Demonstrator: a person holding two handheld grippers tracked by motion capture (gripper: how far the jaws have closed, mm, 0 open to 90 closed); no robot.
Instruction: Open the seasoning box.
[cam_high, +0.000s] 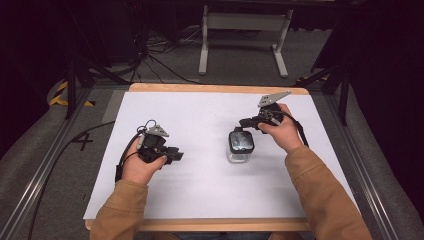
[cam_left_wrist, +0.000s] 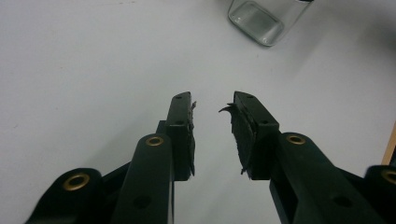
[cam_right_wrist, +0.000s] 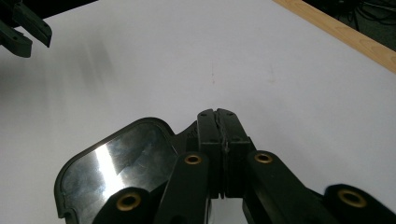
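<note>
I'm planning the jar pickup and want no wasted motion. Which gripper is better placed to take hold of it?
Right. The right gripper hovers just beside the jar, its jaws pressed together above the black lid. The left gripper is open but sits well away across the table.

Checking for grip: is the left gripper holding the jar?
No. The left gripper is open with nothing between its jaws, and the jar stands apart.

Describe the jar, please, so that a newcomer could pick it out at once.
On the white table, look right of centre, just in front of the right tool. The jar stands there: clear square glass under a glossy black lid, the sole container on the sheet.
</note>
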